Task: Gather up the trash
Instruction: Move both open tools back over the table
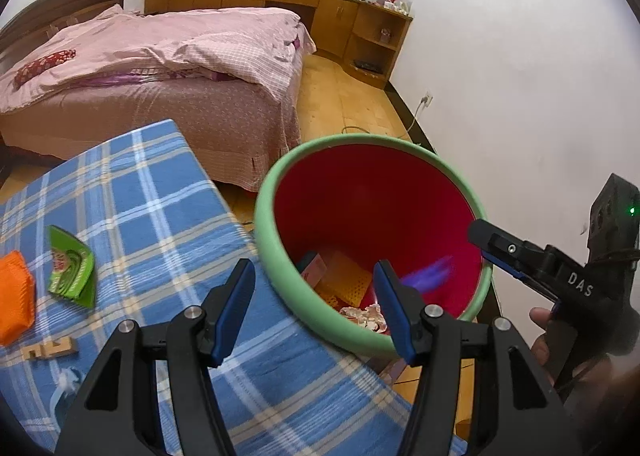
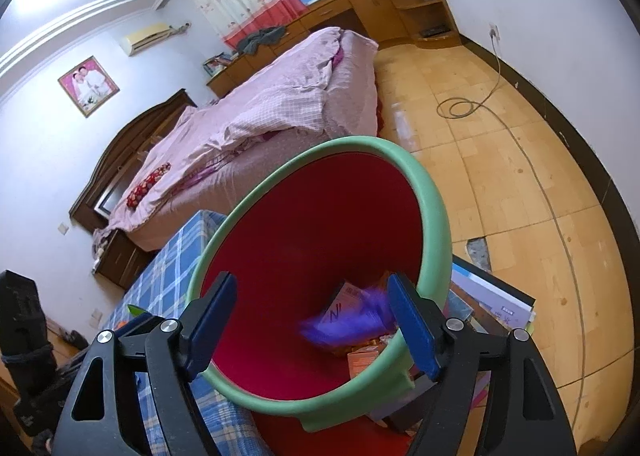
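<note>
A red trash bin with a green rim stands beside a table with a blue plaid cloth. A blurred purple wrapper is in the air inside the bin, above boxes and wrappers at its bottom. My left gripper is open and empty over the table's edge by the bin. My right gripper is open and empty above the bin mouth; it also shows in the left wrist view. A green wrapper and an orange packet lie on the cloth.
A small wooden piece and a bit of pale blue plastic lie on the cloth near me. A pink bed stands behind the table. Books are stacked on the floor by the bin. A cable lies on the wooden floor.
</note>
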Demonstrator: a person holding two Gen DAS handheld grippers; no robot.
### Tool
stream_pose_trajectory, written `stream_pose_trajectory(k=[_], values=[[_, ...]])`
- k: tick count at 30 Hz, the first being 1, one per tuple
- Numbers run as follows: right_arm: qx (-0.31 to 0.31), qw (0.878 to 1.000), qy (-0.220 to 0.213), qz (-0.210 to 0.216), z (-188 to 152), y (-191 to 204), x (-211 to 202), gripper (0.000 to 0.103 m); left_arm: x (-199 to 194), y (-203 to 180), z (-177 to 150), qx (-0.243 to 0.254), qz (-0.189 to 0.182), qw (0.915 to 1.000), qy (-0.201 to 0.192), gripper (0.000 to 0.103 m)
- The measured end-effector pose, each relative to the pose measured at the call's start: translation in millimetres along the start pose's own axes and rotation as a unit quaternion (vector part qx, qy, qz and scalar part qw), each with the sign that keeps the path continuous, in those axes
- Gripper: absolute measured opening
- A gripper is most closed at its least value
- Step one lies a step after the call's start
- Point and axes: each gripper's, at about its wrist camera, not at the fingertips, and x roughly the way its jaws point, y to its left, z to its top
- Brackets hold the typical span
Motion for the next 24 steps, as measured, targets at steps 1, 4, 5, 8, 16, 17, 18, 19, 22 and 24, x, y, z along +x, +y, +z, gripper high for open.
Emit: stream_pose_trajectory(k=[1,4,5,8,16,17,18,19,22,24], values=[[0.001,1.0,-0.001,0.0,-0.4,1.3,-0.6,0.078,-3.9,2.1,-0.5,-0.003,0.0,1.0,-0.003,0.061],[0.006,1.0,-0.006,0.004,-3.1,5.0,-7.1,0.078,-14.1,8.2,-2.2,-0.009,0.004,0.9999,-0.009,0.061],[0.007,1.0,-0.008,0.005,-3.1,5.6,-9.2,0.078,-18.7,10.9,-2.9,-0.011,0.006,0.9998,-0.012,0.061],[0.007,1.0,-0.015,0.004,-4.1,10.9,-17.8,0.078,-30.4,20.7,-4.4,-0.019,0.014,0.9995,-0.019,0.061],[0.003,1.0,-0.019,0.01,-13.1,30.7,-31.6,0.078,-60.1,57.7,-10.7,-0.046,0.046,0.9972,-0.035,0.061],[0.003,1.0,-0.018,0.012,-14.1,32.3,-32.0,0.078,-63.8,65.6,-11.6,-0.051,0.054,0.9966,-0.035,0.061],[0.002,1.0,-0.018,0.013,-16.0,34.5,-32.3,0.078,-66.1,71.7,-12.3,-0.054,0.06,0.9961,-0.035,0.061],[0.0,1.0,-0.016,0.014,-18.0,37.2,-31.9,0.078,-67.4,76.9,-12.7,-0.056,0.065,0.9957,-0.036,0.061],[-0.002,1.0,-0.01,0.017,-24.2,43.2,-29.5,0.078,-74.1,98.3,-13.6,-0.062,0.089,0.9933,-0.038,0.061],[-0.003,1.0,-0.005,0.017,-26.6,46.2,-27.0,0.078,-78.3,116.1,-14.6,-0.07,0.108,0.9909,-0.039,0.061]])
